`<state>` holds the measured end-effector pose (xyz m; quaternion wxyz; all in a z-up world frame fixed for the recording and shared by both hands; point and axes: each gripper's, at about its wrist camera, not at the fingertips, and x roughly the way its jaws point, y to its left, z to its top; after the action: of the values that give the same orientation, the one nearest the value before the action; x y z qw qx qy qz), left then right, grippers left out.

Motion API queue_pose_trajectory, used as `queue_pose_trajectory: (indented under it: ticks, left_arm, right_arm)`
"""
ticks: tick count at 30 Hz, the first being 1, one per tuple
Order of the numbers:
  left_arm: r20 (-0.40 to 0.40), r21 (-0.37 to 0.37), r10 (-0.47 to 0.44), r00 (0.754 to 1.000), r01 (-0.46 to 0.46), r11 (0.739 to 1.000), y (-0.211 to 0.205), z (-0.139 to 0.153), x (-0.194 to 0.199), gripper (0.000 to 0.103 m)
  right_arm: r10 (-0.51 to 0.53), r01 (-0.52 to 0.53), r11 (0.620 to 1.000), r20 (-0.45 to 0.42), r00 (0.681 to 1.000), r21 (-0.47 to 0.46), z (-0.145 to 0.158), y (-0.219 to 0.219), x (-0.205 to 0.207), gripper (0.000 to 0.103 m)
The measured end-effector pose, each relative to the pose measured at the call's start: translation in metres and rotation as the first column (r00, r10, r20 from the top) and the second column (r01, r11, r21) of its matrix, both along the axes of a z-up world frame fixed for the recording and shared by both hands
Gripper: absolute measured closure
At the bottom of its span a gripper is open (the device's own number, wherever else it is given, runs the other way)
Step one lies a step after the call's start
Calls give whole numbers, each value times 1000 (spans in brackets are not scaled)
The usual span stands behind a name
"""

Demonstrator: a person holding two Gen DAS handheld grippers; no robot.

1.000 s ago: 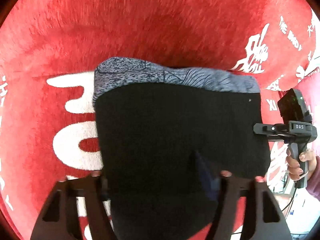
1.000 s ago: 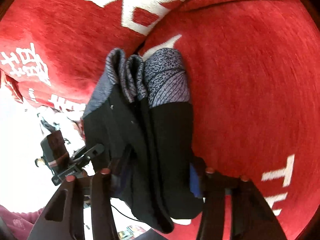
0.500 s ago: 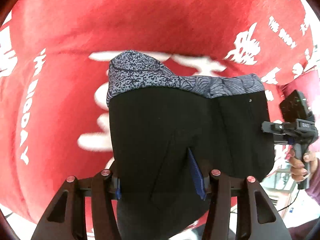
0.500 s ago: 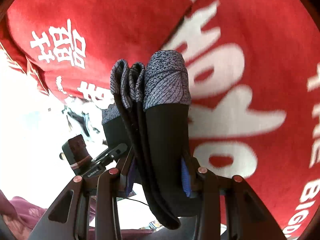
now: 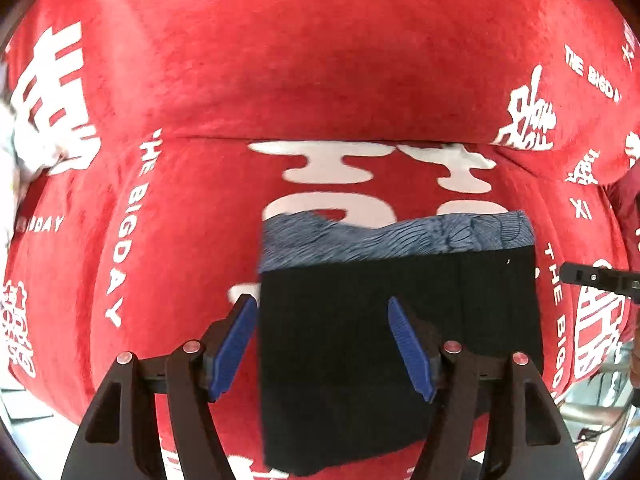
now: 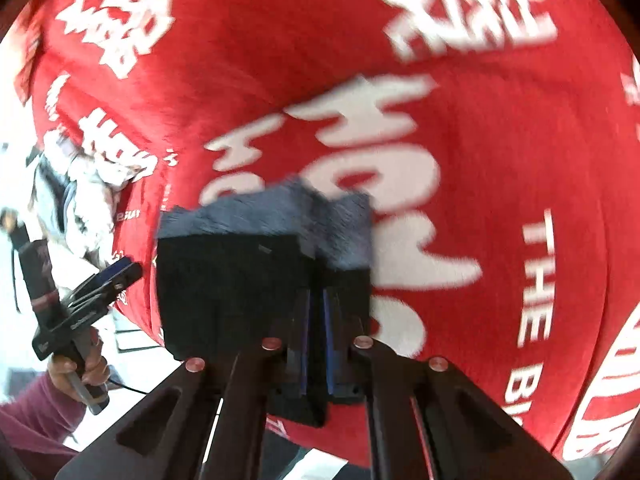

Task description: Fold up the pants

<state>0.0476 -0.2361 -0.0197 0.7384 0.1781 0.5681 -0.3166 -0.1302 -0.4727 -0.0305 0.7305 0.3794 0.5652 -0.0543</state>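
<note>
- A red plush blanket with white printed characters and lettering [image 5: 320, 80] covers the whole surface, with a crease running across it beyond the garment; in the left wrist view its near edge drops off at the lower left and lower right, where a pale floor shows; wide bare red cloth lies to the left and beyond.
- The folded black pants with a grey-blue patterned waistband [image 5: 400, 320] sit near that front edge, waistband away from the cameras; the black part reaches down to the blanket's near edge; in the right wrist view the bundle [image 6: 240, 280] is motion-blurred, so whether it rests flat or hangs slightly lifted cannot be told.
- The left gripper [image 5: 324, 344] is spread wide; its blue pads [image 5: 234, 348] stand apart, one just left of the pants' left edge, the other over the black cloth; neither clearly presses the fabric.
- The right gripper [image 6: 316, 340] has its blue pads close together, pinching a fold at the pants' right side; dark cloth bunches around the fingers.
- A hand in a maroon sleeve [image 6: 80, 368] grips the left tool's handle at the blanket's left edge, beside a heap of pale crumpled fabric [image 6: 88, 184].
</note>
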Motion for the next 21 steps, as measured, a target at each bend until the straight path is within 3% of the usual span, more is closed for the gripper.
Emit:
queue_pose_trajectory:
  ticks: [2, 5, 6, 10, 13, 16, 18, 19, 21]
  left_arm:
    - [-12, 26, 10, 1000, -10, 1000, -10, -19, 2, 33]
    - [7, 107, 38, 999, -38, 994, -16, -51, 6, 32]
    - [9, 109, 43, 999, -44, 993, -15, -53, 8, 26]
    - [32, 150, 31, 999, -35, 988, -6, -38, 4, 25]
    - [30, 176, 24, 999, -29, 984, 6, -28, -3, 25]
    - [22, 178, 34, 999, -37, 983, 17, -13, -13, 23]
    - [20, 187, 47, 999, -50, 981, 23, -3, -20, 0]
    - [22, 191, 54, 998, -57, 980, 26, 2, -24, 1]
    - [3, 195, 50, 999, -50, 980, 29, 9, -32, 1]
  right_arm:
    - [26, -26, 1000, -4, 1000, -15, -1, 9, 16, 96]
    - [56, -56, 998, -57, 997, 3, -26, 26, 37, 96]
    - [61, -61, 998, -84, 995, -6, -36, 28, 40, 97]
    - [-31, 30, 1000, -103, 994, -2, -42, 17, 37, 100]
    - [-18, 7, 997, -140, 990, -74, -28, 19, 29, 92]
    - [-14, -1, 996, -177, 984, -84, -12, 23, 16, 82]
    - [-25, 8, 996, -199, 980, -85, 0, 29, 5, 65]
    - [-27, 9, 996, -203, 979, -86, 4, 32, 2, 54]
    - [-31, 12, 996, -209, 977, -94, 15, 40, -5, 49]
